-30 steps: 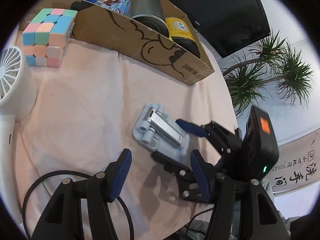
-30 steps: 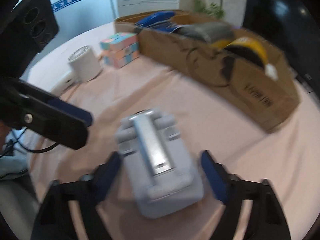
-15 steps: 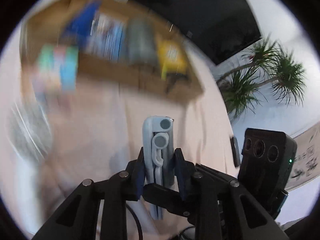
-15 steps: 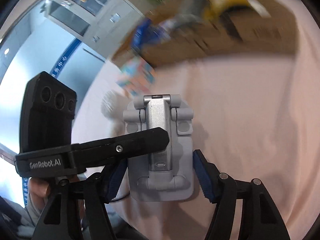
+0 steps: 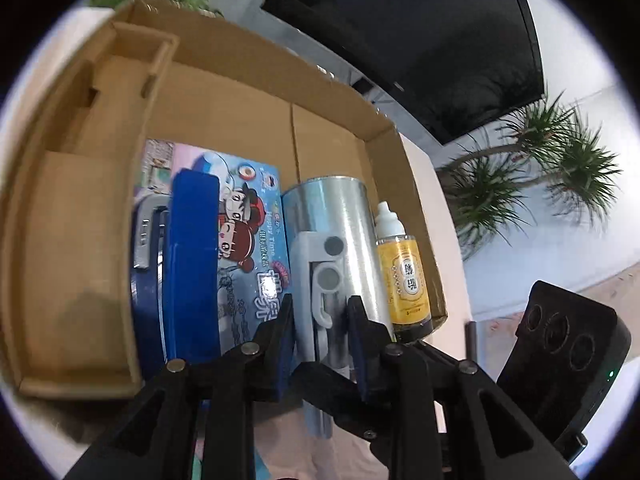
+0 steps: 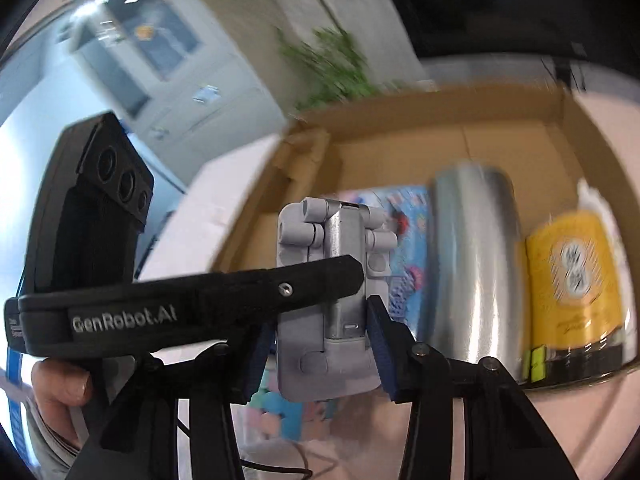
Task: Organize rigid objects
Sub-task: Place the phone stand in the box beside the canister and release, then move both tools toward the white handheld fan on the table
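A grey folding stand [image 5: 320, 264] hangs in the air in front of the open cardboard box [image 5: 240, 112]. My left gripper [image 5: 320, 308] is shut on its thin edges. My right gripper [image 6: 320, 324] has the stand [image 6: 304, 240] between its blue pads across the wide faces; its jaws are closing and the pads touch both sides. One left finger [image 6: 240, 292] crosses the right wrist view in front of the stand. Inside the box lie a blue picture box [image 5: 248, 216], a dark blue tool [image 5: 192, 260], a silver can [image 5: 344, 216] and a yellow bottle [image 5: 404, 276].
The box's left compartment [image 5: 72, 240] holds nothing. A black monitor [image 5: 420, 40] and potted plants [image 5: 540, 168] stand behind the box. A person's hand [image 6: 60, 384] holds the left gripper. Pink cloth [image 6: 580, 420] covers the table, with a blurred pastel cube [image 6: 280, 412] below the stand.
The stand lay on the pink cloth between open grippers. Both closed on it, lifted it and carried it up to the box, whose inside now fills both views.
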Tool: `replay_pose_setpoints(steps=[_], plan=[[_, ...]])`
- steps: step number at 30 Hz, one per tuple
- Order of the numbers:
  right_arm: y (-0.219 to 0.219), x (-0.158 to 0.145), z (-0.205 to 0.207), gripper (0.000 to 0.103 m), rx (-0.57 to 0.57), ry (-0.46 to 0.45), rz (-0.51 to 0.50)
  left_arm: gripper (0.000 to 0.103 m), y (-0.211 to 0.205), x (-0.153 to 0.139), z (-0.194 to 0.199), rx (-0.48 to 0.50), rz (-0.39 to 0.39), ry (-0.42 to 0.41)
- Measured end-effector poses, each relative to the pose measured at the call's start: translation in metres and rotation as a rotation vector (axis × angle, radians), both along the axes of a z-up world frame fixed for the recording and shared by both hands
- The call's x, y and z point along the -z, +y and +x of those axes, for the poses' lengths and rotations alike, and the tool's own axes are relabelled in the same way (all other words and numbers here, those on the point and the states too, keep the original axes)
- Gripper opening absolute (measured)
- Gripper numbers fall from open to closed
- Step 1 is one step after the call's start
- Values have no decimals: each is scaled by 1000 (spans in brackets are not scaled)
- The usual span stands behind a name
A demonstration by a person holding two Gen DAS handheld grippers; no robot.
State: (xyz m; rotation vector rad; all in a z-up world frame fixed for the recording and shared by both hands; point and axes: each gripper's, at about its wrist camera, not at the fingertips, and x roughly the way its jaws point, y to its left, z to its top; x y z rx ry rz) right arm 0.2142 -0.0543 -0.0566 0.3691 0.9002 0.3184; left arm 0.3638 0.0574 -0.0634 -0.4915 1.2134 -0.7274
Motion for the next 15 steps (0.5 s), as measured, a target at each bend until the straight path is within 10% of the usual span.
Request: replay_pose_setpoints(steps=[5, 9, 15], plan=[[1, 3, 4, 48, 62, 26, 32, 57, 5, -7, -1, -24, 70, -10], [-12, -15, -29, 103, 92, -64, 36, 63, 30, -61, -44, -89, 144, -197], [-17, -21, -106, 103, 38, -202, -170, 73, 73, -115, -158, -199, 345, -374]])
